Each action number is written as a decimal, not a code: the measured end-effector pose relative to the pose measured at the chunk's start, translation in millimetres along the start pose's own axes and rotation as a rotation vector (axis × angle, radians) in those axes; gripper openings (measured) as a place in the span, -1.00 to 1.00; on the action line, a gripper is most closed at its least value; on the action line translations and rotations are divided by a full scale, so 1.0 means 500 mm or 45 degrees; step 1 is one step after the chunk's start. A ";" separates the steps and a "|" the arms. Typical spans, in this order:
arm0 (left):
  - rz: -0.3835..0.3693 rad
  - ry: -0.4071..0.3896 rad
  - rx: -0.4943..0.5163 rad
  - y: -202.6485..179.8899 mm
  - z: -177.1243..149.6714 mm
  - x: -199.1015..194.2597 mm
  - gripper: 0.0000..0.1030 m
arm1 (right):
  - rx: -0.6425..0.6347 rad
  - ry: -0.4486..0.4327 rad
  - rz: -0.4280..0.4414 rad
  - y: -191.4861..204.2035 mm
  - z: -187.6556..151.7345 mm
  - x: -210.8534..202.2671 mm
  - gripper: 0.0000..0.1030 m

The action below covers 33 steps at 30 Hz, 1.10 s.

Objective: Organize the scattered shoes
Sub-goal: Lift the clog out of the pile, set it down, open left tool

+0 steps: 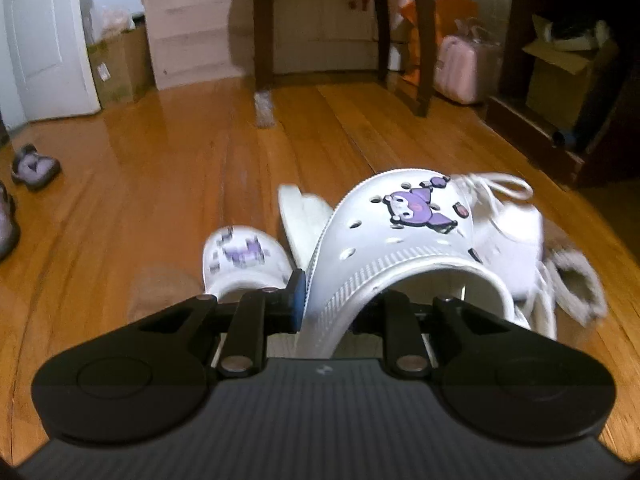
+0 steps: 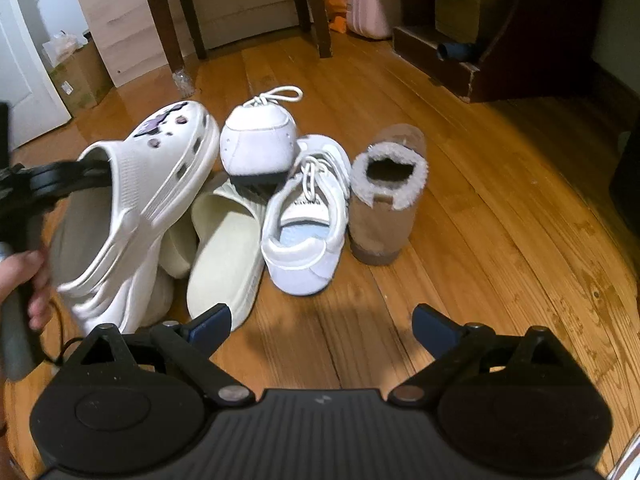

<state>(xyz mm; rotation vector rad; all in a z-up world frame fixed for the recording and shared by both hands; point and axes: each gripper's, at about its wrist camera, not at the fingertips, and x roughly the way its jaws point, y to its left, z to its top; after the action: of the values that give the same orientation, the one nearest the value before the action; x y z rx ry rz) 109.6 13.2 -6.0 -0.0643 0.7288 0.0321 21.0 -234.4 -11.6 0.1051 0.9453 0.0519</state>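
Left gripper: the black two-finger left gripper [image 1: 320, 300] is clamped on the wall of a white perforated foam clog with a purple cartoon charm [image 1: 400, 236]; a blue pad [image 1: 298, 296] presses the clog's outer side, and the other finger sits inside the shoe opening.
Held clog: in the right wrist view the clog [image 2: 132, 208] hangs tilted at 9 o'clock, toe up and away, heel strap low — a person's hand [image 2: 28, 284] grips the tool handle beside it.
Right gripper: the black right gripper with blue pads [image 2: 322, 326] stands wide open over bare floor at 6 o'clock, nothing between its fingers.
Pile: a cream rubber slide sandal [image 2: 224, 256] lies just beside the clog; a white lace-up sneaker [image 2: 308, 216] lies at the centre, with a second white sneaker [image 2: 260, 144] at 12 o'clock resting partly on the sandal.
Boot: a tan suede ankle boot with grey fleece lining [image 2: 384, 196] stands upright at 2 o'clock, just beside the sneaker.
Second clog: a matching white clog [image 1: 244, 256], blurred, lies at 10 o'clock of the held one.
Far shoes: grey-lilac shoes [image 1: 34, 166] sit at 9 o'clock — well apart from the pile.
Floor: glossy orange-brown wooden floorboards [image 2: 500, 208].
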 end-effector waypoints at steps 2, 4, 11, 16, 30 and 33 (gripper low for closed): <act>-0.036 0.030 -0.004 0.005 -0.033 -0.026 -0.64 | -0.002 0.007 -0.006 -0.002 -0.013 -0.004 0.90; -0.053 0.052 -0.001 0.004 -0.059 -0.049 -0.64 | -0.005 0.018 -0.007 -0.005 -0.026 -0.010 0.90; -0.170 0.184 0.000 -0.012 -0.157 -0.129 -0.63 | -0.049 0.074 0.018 -0.018 -0.069 -0.031 0.90; -0.191 0.248 0.024 -0.041 -0.214 -0.149 -0.63 | -0.043 0.116 0.029 -0.055 -0.139 -0.049 0.90; -0.204 0.352 0.055 -0.088 -0.313 -0.136 -0.62 | -0.092 0.219 0.070 -0.066 -0.217 -0.068 0.90; -0.234 0.403 0.077 -0.087 -0.321 -0.136 -0.57 | -0.143 0.224 0.080 -0.049 -0.219 -0.067 0.90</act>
<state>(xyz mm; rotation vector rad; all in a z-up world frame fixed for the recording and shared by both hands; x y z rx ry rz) -45.5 -41.6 -78.0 -0.0795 1.0369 -0.1791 -87.4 -254.3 -50.8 0.0266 1.1123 0.1740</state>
